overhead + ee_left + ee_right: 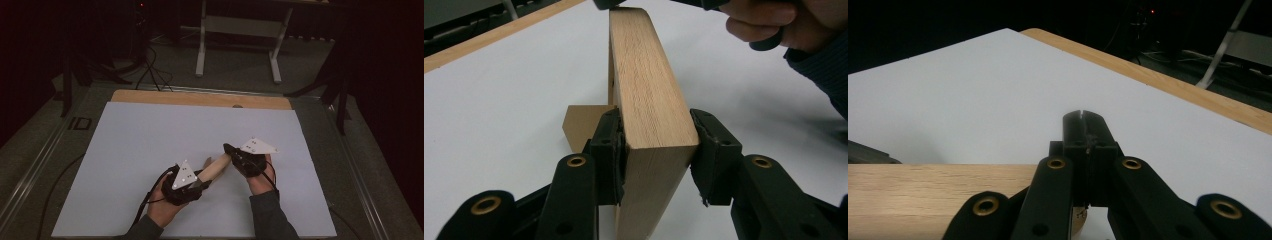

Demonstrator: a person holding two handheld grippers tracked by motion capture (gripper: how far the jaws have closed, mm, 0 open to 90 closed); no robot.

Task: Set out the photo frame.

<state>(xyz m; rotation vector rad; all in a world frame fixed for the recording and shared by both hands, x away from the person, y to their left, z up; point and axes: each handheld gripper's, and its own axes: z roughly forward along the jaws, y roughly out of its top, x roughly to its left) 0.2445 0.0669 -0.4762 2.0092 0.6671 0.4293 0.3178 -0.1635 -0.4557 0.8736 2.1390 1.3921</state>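
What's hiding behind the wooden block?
In the left gripper view, a tan wooden piece pokes out from behind the wooden block, resting on the white table sheet. The block covers most of it, so its full shape can't be seen.

Wood block (649, 85) w/ visible grain, matt; smooth white sheet (150, 145); matt black plastic jaws

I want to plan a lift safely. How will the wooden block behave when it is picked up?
The wooden block looks like solid timber, so probably stiff and rather heavy for its size. Its flat faces sit square between the left claw pads, so it should not roll. The smooth grain may let it slip slightly.
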